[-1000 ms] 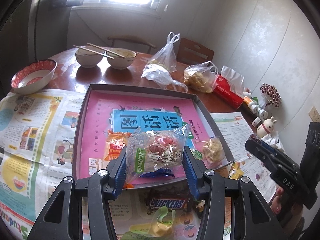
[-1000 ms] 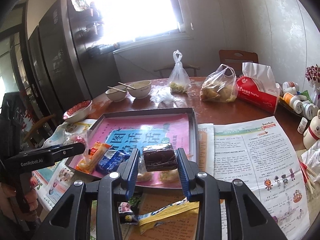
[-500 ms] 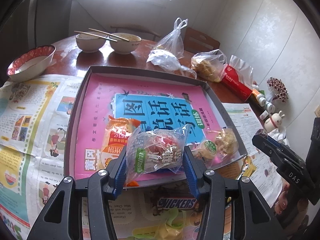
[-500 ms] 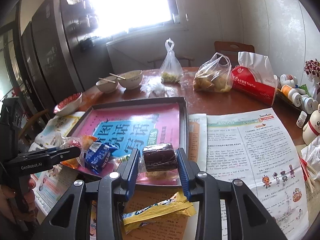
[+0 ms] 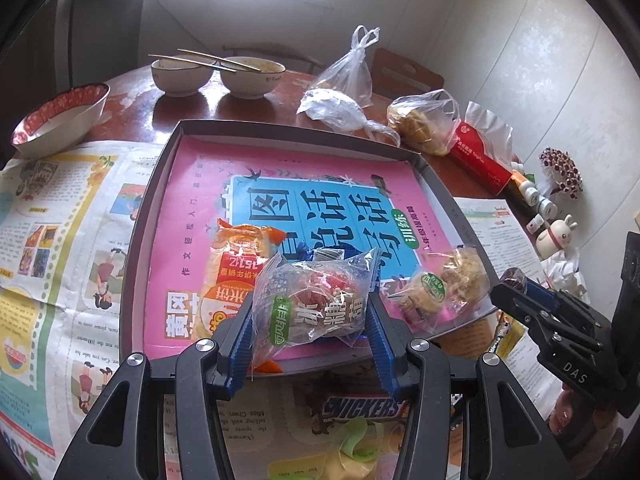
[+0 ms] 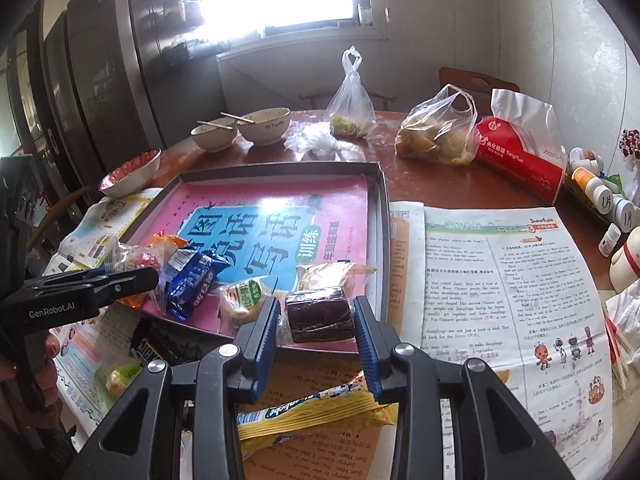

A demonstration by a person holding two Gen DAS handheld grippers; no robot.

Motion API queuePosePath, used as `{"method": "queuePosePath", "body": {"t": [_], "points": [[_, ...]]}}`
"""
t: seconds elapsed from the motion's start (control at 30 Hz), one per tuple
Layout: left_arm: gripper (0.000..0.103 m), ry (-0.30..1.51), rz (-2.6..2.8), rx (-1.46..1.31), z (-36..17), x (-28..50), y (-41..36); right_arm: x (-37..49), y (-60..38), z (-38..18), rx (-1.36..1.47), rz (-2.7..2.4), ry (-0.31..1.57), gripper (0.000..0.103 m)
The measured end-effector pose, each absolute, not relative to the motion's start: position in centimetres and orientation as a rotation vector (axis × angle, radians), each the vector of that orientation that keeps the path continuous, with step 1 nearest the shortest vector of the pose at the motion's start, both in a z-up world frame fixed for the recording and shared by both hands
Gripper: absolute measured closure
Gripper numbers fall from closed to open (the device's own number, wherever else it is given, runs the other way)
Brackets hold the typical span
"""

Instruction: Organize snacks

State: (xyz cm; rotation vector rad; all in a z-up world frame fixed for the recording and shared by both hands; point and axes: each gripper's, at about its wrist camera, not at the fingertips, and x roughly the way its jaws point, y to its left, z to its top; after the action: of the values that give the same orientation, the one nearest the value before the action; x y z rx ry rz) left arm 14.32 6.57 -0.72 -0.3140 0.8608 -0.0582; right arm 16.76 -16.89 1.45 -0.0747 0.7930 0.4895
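Note:
My left gripper (image 5: 310, 316) is shut on a clear bag of red candy (image 5: 316, 304), held over the near edge of the dark tray (image 5: 280, 130) lined with a pink book. In the tray lie an orange packet (image 5: 236, 264), a blue packet (image 6: 196, 280) and clear-wrapped pastries (image 5: 448, 284). My right gripper (image 6: 316, 320) is shut on a dark brown wrapped cake (image 6: 320, 312), held at the tray's near right corner (image 6: 382, 280). A Snickers bar (image 5: 364, 406) and a yellow packet (image 6: 312, 410) lie on the newspaper in front of the tray.
Two bowls with chopsticks (image 5: 216, 74) and a red-rimmed bowl (image 5: 60, 120) stand behind and left of the tray. Plastic bags (image 6: 436, 132), a red tissue pack (image 6: 520, 156) and small bottles (image 6: 600, 192) stand at the back right. Newspaper (image 6: 500, 280) covers the table's near part.
Both grippers have moved forward towards the tray with their snacks still held. The left gripper's candy bag now hangs over the tray's near edge.

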Motion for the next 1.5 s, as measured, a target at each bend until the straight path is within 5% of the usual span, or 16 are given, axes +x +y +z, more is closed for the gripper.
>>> {"method": "queuePosePath", "body": {"t": [1.5], "points": [[0.054, 0.849, -0.075, -0.320, -2.4, 17.2, 6.6, 18.7, -15.8, -1.0, -0.015, 0.511, 0.808, 0.066]]}}
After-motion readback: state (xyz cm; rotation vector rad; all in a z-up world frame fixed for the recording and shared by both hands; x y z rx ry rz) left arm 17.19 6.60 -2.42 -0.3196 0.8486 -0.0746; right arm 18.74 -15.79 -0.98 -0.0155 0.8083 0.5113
